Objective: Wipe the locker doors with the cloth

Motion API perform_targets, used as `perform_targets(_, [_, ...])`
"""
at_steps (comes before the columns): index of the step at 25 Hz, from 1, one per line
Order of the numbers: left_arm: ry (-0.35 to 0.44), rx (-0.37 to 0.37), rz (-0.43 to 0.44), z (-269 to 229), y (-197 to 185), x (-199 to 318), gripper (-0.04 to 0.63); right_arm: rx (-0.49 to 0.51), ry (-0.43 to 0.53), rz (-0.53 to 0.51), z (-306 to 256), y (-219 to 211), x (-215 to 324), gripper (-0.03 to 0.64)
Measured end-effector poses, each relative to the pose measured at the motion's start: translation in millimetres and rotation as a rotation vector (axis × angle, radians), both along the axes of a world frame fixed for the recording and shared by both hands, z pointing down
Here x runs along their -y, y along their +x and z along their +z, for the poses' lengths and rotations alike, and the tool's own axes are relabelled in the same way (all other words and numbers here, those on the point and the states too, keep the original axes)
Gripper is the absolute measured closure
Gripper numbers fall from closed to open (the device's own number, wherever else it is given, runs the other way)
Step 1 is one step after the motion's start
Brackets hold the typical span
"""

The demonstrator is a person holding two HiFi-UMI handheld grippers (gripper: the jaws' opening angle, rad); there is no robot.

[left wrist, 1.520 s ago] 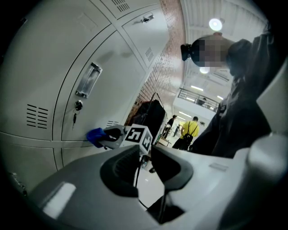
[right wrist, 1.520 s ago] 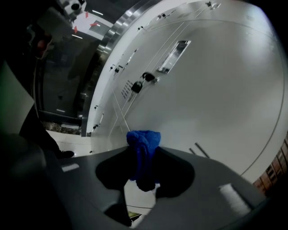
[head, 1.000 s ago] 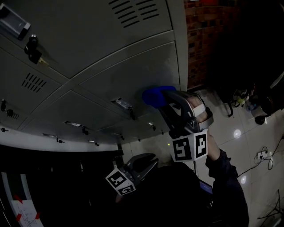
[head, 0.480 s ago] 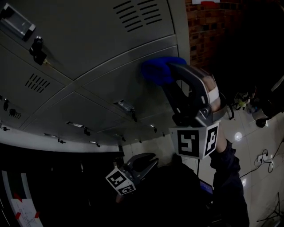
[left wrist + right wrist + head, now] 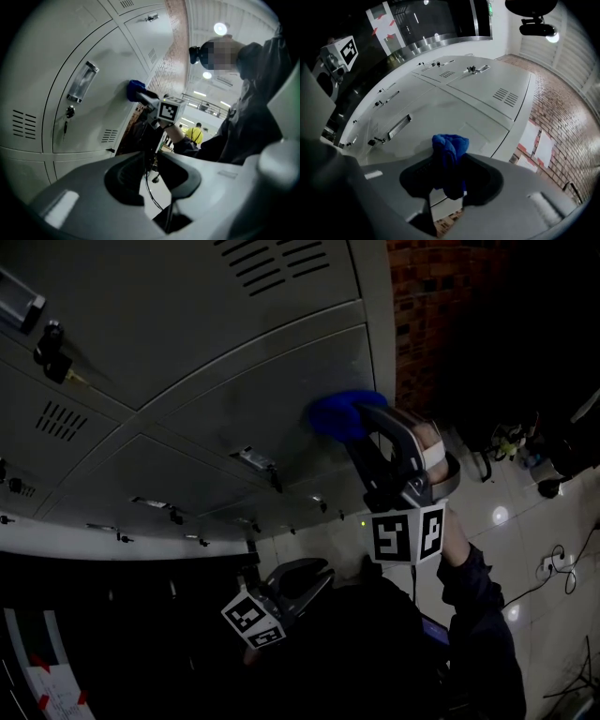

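dim grey lockers (image 5: 187, 352) fill your head view from 9 to 12 o'clock, with a brick wall (image 5: 441, 315) at 1 o'clock. you're mid-wipe on the right-hand door (image 5: 272, 395). no streaks show which doors are finished, so i'd judge most of the bank toward 9 o'clock is left. your right gripper (image 5: 364, 420) is clamped on the blue cloth (image 5: 337, 416), pressing it against that door near its 3 o'clock edge. your left gripper (image 5: 317, 579) hangs low at 6 o'clock, jaws narrowly apart, empty. the cloth is a bunched wad, long axis along the jaws, its free end pointing at the door.
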State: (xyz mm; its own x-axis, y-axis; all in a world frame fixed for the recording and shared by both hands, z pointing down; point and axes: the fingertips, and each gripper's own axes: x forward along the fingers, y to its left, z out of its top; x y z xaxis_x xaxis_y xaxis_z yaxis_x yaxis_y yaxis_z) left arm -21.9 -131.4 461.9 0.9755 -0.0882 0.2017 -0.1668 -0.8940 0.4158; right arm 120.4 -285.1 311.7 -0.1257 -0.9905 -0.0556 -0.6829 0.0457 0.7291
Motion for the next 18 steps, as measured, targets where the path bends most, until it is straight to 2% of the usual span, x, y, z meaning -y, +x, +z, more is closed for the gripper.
perform_targets(7, [-0.002, -0.002, 0.016, 0, 5, 0, 0.523, 0.026, -0.123, -0.001, 65, 0, 3, 0.485])
perform_targets(18, [-0.005, 0.007, -0.005, 1, -2, 4, 0.523, -0.016, -0.36, 0.014, 194, -4, 7, 0.483])
